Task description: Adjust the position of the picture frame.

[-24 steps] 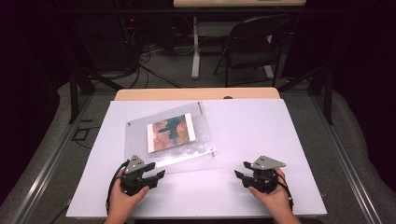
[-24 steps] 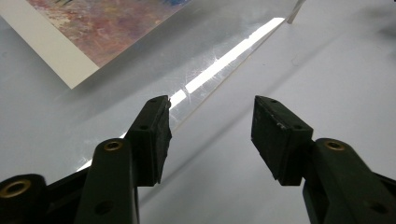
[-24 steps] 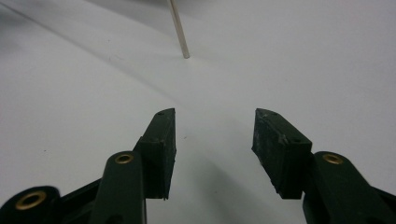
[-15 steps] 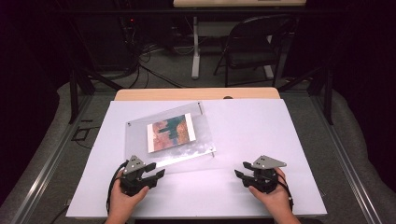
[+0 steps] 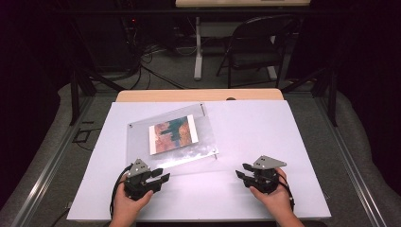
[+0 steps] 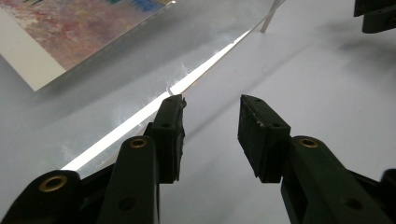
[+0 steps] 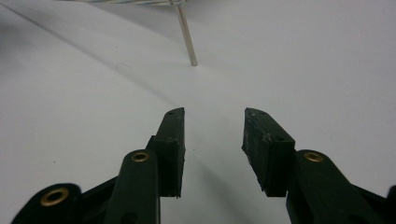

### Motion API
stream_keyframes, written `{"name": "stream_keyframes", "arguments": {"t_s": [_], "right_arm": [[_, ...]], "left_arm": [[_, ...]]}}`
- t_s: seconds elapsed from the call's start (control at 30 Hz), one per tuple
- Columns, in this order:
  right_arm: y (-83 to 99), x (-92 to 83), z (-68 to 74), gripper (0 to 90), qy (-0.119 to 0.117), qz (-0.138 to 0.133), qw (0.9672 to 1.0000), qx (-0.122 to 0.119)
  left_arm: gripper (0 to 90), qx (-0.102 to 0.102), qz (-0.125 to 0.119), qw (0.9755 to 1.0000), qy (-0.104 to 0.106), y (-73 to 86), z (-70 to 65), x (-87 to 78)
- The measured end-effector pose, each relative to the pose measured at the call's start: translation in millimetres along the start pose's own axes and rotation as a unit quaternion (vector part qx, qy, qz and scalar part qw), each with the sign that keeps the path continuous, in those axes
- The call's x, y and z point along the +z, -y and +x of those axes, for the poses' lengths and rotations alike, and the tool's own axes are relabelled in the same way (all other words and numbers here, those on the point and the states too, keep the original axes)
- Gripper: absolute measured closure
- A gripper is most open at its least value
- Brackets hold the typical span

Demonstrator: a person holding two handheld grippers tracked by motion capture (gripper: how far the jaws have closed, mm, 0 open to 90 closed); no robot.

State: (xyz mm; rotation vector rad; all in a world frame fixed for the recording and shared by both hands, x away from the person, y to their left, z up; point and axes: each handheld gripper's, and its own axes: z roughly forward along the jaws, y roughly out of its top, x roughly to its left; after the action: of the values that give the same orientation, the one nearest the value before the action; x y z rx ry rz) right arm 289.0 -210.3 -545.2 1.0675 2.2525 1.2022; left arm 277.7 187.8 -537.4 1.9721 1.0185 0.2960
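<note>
A clear acrylic picture frame with a red and teal print lies on the white table, left of centre. My left gripper rests near the table's front left, just short of the frame's near edge, jaws open with nothing between them. My right gripper rests at the front right, open and empty, pointing left. In the right gripper view a thin metal leg of the frame stands on the table ahead of the jaws. The left gripper view shows the print under the acrylic.
A folding chair and a desk leg stand on the floor beyond the table. Metal rails run along both sides of the table. Cables lie on the floor at the back left.
</note>
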Motion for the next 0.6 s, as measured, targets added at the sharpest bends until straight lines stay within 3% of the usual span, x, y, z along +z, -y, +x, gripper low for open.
{"name": "stream_keyframes", "arguments": {"t_s": [0.27,0.4,0.6], "right_arm": [[-12.0,11.9,6.9,62.3,-0.017,-0.007,0.9996,-0.022],[-16.6,19.7,6.9,65.8,-0.024,-0.004,0.9994,-0.026],[-22.6,33.3,-0.7,70.2,-0.03,0.006,0.9993,-0.021]], "left_arm": [[65.5,0.0,0.018,0.9998,0.0,-0.9,-7.1,5.0],[70.1,0.009,0.03,0.9994,-0.015,-2.1,-10.2,9.6],[80.7,-0.004,0.031,0.9994,-0.015,-6.0,-8.6,17.3]]}}
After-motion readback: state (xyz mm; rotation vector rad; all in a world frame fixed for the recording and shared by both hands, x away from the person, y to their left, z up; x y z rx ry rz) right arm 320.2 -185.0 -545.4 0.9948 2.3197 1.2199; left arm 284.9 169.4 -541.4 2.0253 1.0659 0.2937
